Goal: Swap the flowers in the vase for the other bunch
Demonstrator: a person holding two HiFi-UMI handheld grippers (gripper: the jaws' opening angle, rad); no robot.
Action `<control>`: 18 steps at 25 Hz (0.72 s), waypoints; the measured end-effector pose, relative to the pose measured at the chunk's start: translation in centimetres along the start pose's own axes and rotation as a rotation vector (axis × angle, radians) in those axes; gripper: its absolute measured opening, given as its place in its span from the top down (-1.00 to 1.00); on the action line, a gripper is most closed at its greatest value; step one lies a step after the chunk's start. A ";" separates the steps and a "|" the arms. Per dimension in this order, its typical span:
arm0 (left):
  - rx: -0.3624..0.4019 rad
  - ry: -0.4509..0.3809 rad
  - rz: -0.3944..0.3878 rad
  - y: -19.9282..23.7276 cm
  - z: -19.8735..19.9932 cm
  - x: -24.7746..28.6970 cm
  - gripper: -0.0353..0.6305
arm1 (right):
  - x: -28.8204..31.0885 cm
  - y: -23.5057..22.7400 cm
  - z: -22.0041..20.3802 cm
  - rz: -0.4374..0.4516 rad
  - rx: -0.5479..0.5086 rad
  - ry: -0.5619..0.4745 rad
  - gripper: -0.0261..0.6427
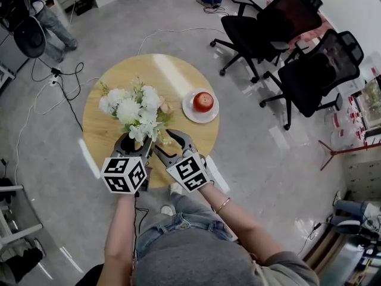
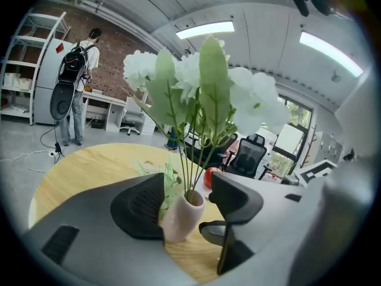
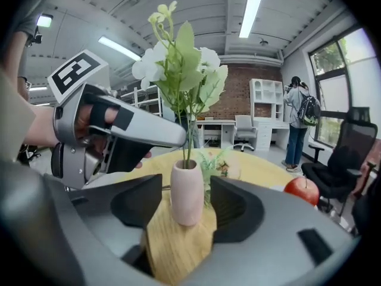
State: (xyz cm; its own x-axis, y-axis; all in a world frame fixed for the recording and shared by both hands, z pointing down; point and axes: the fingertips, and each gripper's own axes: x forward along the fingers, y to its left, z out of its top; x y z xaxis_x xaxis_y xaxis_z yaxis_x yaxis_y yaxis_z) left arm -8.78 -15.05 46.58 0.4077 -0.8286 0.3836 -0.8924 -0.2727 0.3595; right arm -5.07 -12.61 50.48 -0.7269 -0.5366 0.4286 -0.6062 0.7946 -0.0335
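The room is an open office with a grey floor, black office chairs [image 1: 297,70] off to the right and desks along the far wall. In the middle stands a round wooden surface [image 1: 172,73].

Both tools are at its near edge, side by side and pointing in over the wood. The left tool [image 2: 187,202] and the right tool [image 3: 186,202] each have their jaws spread wide. Each frames the vase in its own view, yet no pad presses on it, so neither holds anything.

The white flowers [image 1: 134,109] fill the near left part of the surface, their stems gathered in the vase. A plate [image 1: 187,113] with a red apple [image 1: 203,101] sits toward the right edge. The pale pink vase [image 3: 186,192] stands upright close to the near edge. The other bunch [image 3: 217,162], a small green sprig, lies flat on the wood just behind it.

The step in hand looks like taking out the white bunch. To do it well, one tool should close on the body of the vase low down and pin it. The other should close on the stems just above the mouth, where they run together. Lifting straight up along the stems should keep the narrow vase from tipping. This matters because it stands so near the edge. The bare wood at the far edge looks like the safest spot for the white bunch, away from the plate and the sprig.
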 end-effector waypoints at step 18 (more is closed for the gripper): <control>0.000 -0.047 0.017 -0.5 3.1 2.6 0.22 | 2.8 -0.5 0.9 0.083 -0.142 0.003 0.20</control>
State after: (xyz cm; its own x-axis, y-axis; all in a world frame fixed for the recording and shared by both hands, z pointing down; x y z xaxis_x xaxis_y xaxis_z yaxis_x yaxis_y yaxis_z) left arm -7.89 -18.57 44.71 0.3829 -0.8552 0.3494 -0.8993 -0.2584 0.3530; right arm -7.05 -14.79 50.91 -0.7715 -0.4664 0.4328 -0.4921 0.8685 0.0587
